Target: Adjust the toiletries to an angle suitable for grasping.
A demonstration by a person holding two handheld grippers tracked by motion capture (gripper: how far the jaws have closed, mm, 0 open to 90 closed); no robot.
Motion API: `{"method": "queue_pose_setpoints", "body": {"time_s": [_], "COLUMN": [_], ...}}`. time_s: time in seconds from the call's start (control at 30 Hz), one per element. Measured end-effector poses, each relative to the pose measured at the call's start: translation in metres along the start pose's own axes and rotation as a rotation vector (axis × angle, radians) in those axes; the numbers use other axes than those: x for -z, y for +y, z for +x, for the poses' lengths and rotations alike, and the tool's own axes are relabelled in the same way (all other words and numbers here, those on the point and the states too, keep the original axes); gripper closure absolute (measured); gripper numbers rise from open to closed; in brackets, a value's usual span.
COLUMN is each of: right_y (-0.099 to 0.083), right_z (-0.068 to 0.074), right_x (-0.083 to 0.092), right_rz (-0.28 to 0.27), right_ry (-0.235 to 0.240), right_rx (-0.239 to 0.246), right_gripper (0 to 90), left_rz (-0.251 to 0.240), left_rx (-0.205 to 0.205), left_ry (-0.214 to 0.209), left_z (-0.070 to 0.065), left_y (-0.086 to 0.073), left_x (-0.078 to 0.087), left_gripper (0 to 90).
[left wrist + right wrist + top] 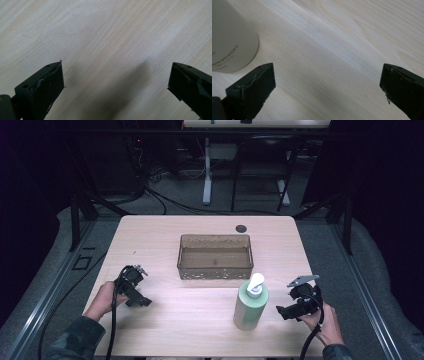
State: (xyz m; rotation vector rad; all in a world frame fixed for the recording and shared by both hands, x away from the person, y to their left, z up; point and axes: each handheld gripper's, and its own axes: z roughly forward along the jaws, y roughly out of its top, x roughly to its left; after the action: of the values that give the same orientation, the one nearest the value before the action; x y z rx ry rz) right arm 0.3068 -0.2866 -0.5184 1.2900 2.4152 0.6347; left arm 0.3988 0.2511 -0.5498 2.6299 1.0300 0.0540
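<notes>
Two tools sit low over a pale wooden worktop (165, 320), one in each of the person's hands. The left tool (134, 289) is near the left edge of the worktop. Seen from its own camera, the left tool (115, 82) has its two black jaws spread wide, with bare wood between them. It holds nothing.

The right tool (295, 307) is near the right edge, and it points toward a green pump bottle (250, 306). Its jaws are wide open too, and the right tool (327, 82) grips nothing. The bottle stands upright on the worktop, close to the person's side and just to the left of the right tool. It has a white pump (256, 284) on top. In the right gripper view the bottle's round base (232, 42) shows just past the left jaw, very close to it but not touching. There is small print on the bottle, but it is too blurry to read.

Behind the bottle, near the middle of the worktop, sits a see-through brown bin (215, 270). It looks empty, though the dark plastic makes that a bit hard to tell. A small dark round spot (241, 228) sits on the worktop behind the bin.
</notes>
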Motion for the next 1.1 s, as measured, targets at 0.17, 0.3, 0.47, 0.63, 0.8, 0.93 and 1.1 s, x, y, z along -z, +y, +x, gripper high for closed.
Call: {"method": "queue_pose_setpoints", "body": {"time_s": [0.17, 0.3, 0.47, 0.63, 0.8, 0.93, 1.1], "right_y": [0.0, 0.0, 0.001, 0.0, 0.002, 0.006, 0.006], "right_z": [0.006, 0.009, 0.015, 0.024, 0.03, 0.038, 0.045], "right_x": [0.005, 0.006, 0.008, 0.012, 0.012, 0.014, 0.018], "right_rz": [-0.026, -0.031, -0.048, -0.077, -0.095, -0.124, -0.138], "right_ry": [-0.006, 0.002, 0.018, 0.049, 0.101, 0.146, 0.175], "right_rx": [0.028, 0.046, 0.064, 0.081, 0.073, 0.078, 0.091], "right_gripper": [0.0, 0.0, 0.0, 0.0, 0.0, 0.0, 0.0], "left_rz": [0.004, 0.005, 0.003, 0.001, 0.003, 0.003, 0.004], "left_rx": [0.001, -0.002, 0.0, -0.001, 0.002, 0.002, -0.003], "left_ry": [0.003, 0.002, 0.002, 0.0, -0.004, -0.003, -0.001], "left_z": [0.001, 0.0, 0.0, 0.0, 0.0, 0.0, -0.001], "left_y": [0.0, 0.0, 0.0, 0.0, 0.0, 0.0, 0.001], "left_x": [0.0, 0.0, 0.0, 0.0, -0.001, -0.001, -0.001], "left_gripper": [0.0, 0.1, 0.1, 0.1, 0.1, 0.0, 0.1]}}
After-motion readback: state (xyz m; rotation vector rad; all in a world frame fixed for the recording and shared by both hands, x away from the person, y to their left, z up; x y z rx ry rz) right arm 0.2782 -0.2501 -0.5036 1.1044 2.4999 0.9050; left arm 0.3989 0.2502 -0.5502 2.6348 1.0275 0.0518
